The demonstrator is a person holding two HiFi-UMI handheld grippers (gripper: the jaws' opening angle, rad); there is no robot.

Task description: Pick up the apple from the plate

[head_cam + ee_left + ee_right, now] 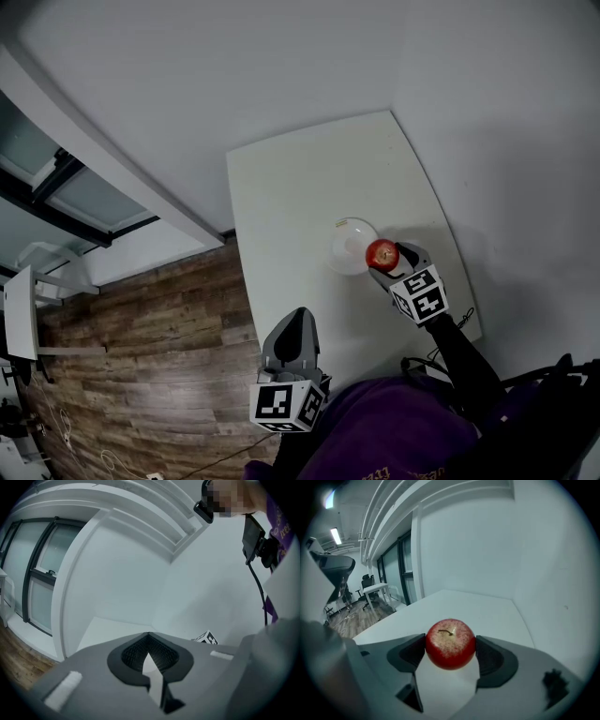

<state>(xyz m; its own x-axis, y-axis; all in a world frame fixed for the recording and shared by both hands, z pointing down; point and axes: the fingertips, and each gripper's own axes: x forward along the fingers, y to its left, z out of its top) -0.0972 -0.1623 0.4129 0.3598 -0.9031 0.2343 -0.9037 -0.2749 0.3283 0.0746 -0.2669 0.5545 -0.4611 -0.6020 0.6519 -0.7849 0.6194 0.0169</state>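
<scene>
A red apple point(382, 252) with a short stem sits squeezed between the two dark jaws of my right gripper point(387, 257), which is shut on it. In the right gripper view the apple point(450, 643) hangs above the bare white table point(468, 606), and no plate shows there. The pale round plate point(345, 246) lies on the table just left of the apple and holds nothing. My left gripper point(293, 319) hovers at the table's near left edge, jaws shut on nothing. In its own view the left gripper point(149, 654) points at the white wall corner.
The white table point(300, 187) stands in a corner between two white walls. Wood floor point(141, 328) and a window sill lie to the left. A desk with chairs point(375, 590) stands farther back in the room. A black cable point(464, 317) hangs by the table's near right edge.
</scene>
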